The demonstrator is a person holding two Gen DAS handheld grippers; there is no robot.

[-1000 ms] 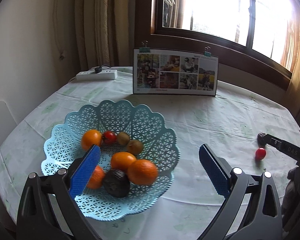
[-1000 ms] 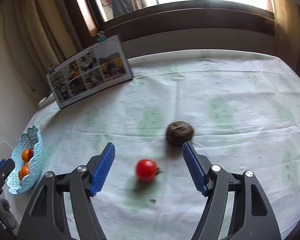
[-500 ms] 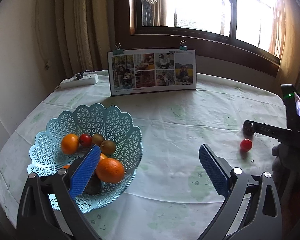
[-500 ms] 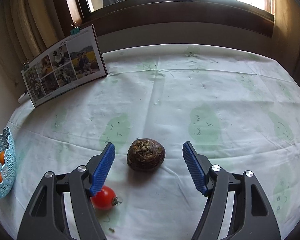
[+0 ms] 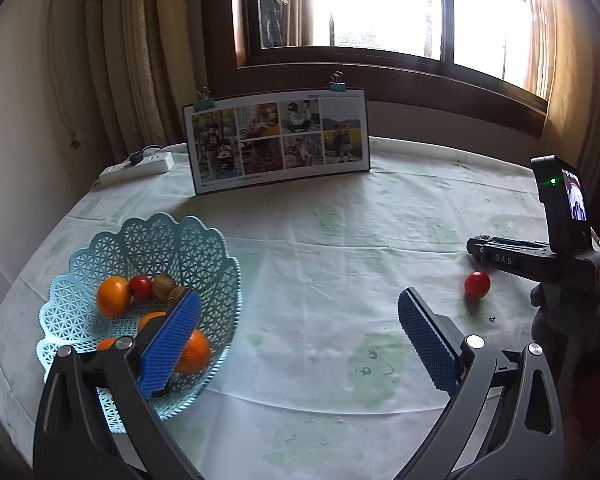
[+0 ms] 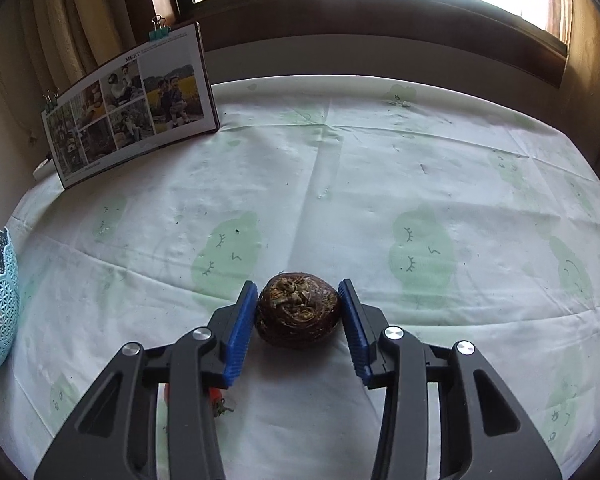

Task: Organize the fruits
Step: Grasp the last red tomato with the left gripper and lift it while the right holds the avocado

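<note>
Hovering above the tablecloth (image 5: 320,264), the left gripper (image 5: 296,344) has its blue pads spread wide with nothing between them; the blue basket (image 5: 204,240) of oranges and small fruit sits partly behind its left finger (image 5: 168,344), and the red tomato (image 5: 477,285) lies ahead and to the right of its right finger, just beside the other gripper's black body. Against the frame a second ago, this view has swung right, so the basket has slid toward the left edge and the photo board (image 5: 278,144) stands nearly straight ahead. In the right wrist view, the right gripper (image 6: 299,322) is low over the cloth, level, its pads drawn in on either side of the brown round fruit (image 6: 298,312); the pads look to be touching it, though whether they are pressing I cannot tell. A second ago the jaws stood wide with the tomato between them; now the tomato peeks out under the left finger.
</note>
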